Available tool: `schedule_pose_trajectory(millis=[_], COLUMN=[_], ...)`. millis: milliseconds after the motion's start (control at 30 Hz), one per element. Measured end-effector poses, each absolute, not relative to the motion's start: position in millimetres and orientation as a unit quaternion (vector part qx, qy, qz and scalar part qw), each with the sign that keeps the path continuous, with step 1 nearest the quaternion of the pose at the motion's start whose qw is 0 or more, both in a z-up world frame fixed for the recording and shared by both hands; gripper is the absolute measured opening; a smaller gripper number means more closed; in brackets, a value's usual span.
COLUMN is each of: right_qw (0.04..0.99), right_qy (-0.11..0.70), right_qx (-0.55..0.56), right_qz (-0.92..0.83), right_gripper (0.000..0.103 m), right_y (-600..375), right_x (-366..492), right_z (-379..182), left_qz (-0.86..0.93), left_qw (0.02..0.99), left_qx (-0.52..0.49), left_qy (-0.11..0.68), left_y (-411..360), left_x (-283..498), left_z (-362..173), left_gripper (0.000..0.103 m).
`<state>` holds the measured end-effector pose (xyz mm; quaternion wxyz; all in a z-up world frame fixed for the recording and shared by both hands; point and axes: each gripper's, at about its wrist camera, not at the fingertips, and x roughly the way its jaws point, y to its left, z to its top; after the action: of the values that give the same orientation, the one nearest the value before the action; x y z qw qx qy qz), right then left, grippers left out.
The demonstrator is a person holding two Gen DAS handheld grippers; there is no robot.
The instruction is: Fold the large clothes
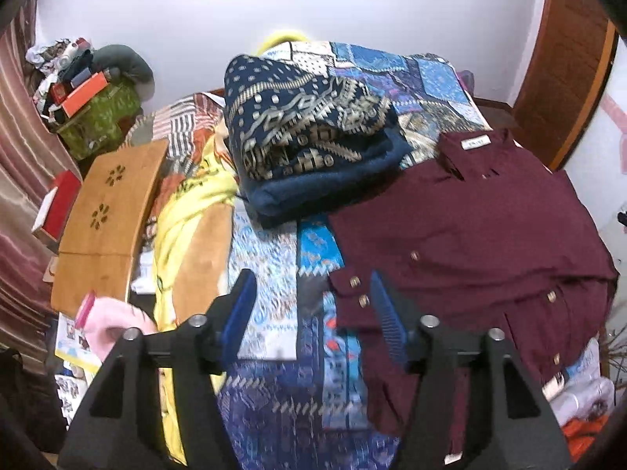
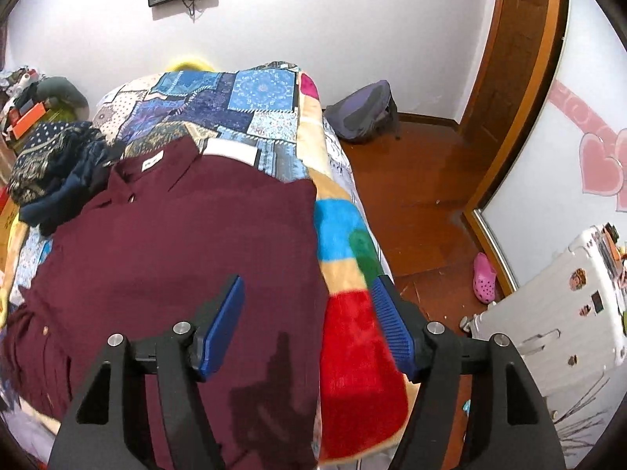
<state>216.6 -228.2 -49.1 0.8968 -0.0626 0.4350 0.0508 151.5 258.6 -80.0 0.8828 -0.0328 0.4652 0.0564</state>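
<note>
A maroon shirt [image 2: 188, 235] is spread on the bed [image 1: 270, 258], collar toward the far wall and hem toward the cameras, so its long axis runs away from both grippers. It appears partly folded, with a buttoned cuff [image 1: 352, 290] laid across the body.

The left gripper [image 1: 309, 305] is held above the patterned bedspread with its fingers spread and nothing between them; the shirt lies to its right, the cuff just beyond the right finger. The right gripper [image 2: 309, 313] is likewise spread and empty, and the shirt's right edge runs between its fingers, the body lying under and left of it. The right hand is judged the nearer to that edge, the left to the cuff side.

Only the left view shows the buttons, the cuff and a folded navy blanket [image 1: 313, 133] just beyond the shirt's left shoulder. Only the right view shows the striped fleece blanket [image 2: 352, 274] beside the shirt and the wooden floor [image 2: 423, 196] past the bed.
</note>
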Motion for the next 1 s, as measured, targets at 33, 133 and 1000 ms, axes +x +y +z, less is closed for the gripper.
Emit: schedule_pose_trajectory(millis=[33,133,1000], right_qw=[0.896,0.892,0.845], right_qy=[0.436,0.445,0.529], right_qx=[-0.060,-0.051,0.012], right_qz=[0.051,0.054,0.080], right_gripper=[0.064,0.064,0.064], right_y=[-230,-232,-254], right_x=[212,201,152], right_z=[-50,-59,-115], left_qz=[0.052,0.022,-0.028], left_qw=[0.881,0.868,0.794], left_qx=[-0.039,-0.068,-0.213], left_qy=[0.469,0.491,0.568], left_y=[258,251,208], left_x=[148,141,129], left_z=[-83,-104,-234], left_gripper=[0.065,0.066,0.055])
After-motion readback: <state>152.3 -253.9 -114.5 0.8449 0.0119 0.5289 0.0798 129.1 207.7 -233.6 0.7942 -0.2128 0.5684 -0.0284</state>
